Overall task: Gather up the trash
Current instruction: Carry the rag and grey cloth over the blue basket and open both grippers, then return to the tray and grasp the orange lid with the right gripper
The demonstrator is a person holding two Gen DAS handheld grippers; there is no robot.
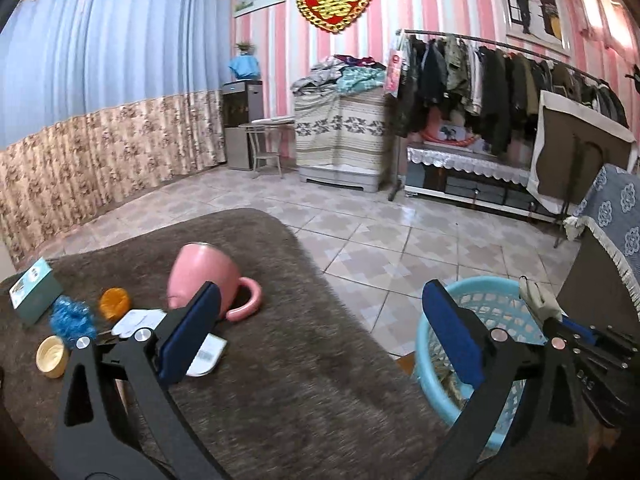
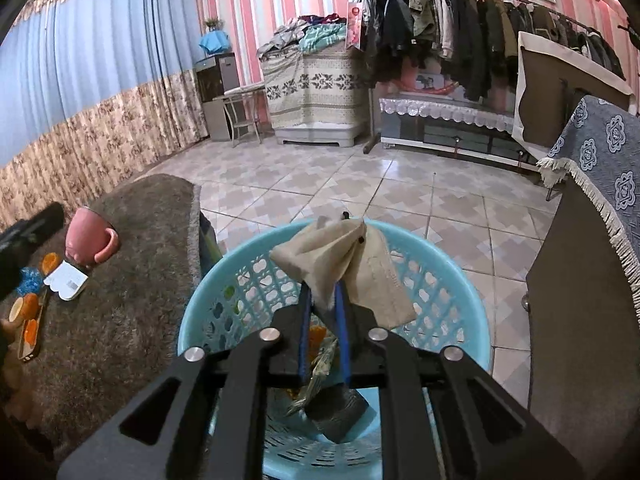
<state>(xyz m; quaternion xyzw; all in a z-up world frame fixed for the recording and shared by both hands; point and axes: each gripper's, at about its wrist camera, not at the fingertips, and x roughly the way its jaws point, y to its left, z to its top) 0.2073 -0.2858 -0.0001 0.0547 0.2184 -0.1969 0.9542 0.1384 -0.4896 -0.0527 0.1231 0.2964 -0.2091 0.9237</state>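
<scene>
My right gripper (image 2: 325, 280) is shut on a beige crumpled napkin (image 2: 344, 264) and holds it over the light-blue basket (image 2: 460, 292). The basket holds wrappers and a dark object (image 2: 336, 412). In the left wrist view the basket (image 1: 432, 328) stands at the right beside the table, with the right gripper and napkin (image 1: 538, 300) above it. My left gripper (image 1: 320, 328) is open and empty above the brown furry table cover (image 1: 280, 380). On the table lie a white paper (image 1: 140, 320), a blue crumpled wrapper (image 1: 72, 318), an orange cap (image 1: 115, 302) and a yellow cap (image 1: 51, 356).
A pink mug (image 1: 204, 276) lies upside down on the table, next to a teal box (image 1: 34, 296). A dark cabinet with a blue cloth (image 2: 592, 280) stands right of the basket. Tiled floor (image 2: 360, 184), a clothes rack and curtains lie beyond.
</scene>
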